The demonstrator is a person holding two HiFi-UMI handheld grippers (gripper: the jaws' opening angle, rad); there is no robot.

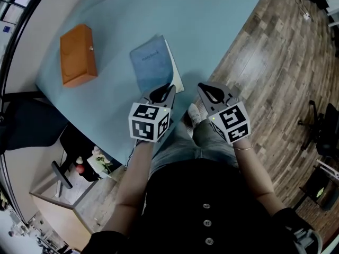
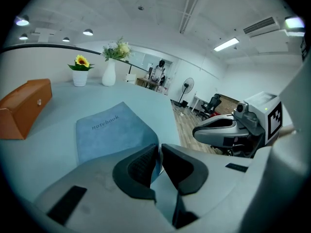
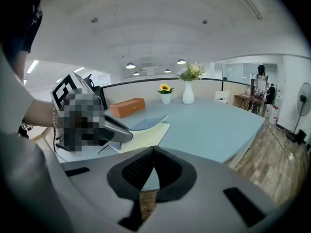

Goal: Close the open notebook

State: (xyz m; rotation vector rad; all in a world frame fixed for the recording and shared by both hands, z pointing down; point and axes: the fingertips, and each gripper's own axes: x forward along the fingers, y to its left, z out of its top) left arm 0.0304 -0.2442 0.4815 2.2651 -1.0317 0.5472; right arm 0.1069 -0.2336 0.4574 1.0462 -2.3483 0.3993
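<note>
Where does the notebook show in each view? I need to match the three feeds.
Head view: the notebook lies centre frame, just ahead of the left gripper.
Left gripper view: centre-left, blue cover with its near edge curling up between the fingers.
Right gripper view: left of centre, cover raised over pale pages.
Shared landmark: the orange box, seen in all three.

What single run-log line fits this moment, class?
notebook: cover raised, not closed | left hand-held gripper: shut on cover | right hand-held gripper: shut, empty
</note>
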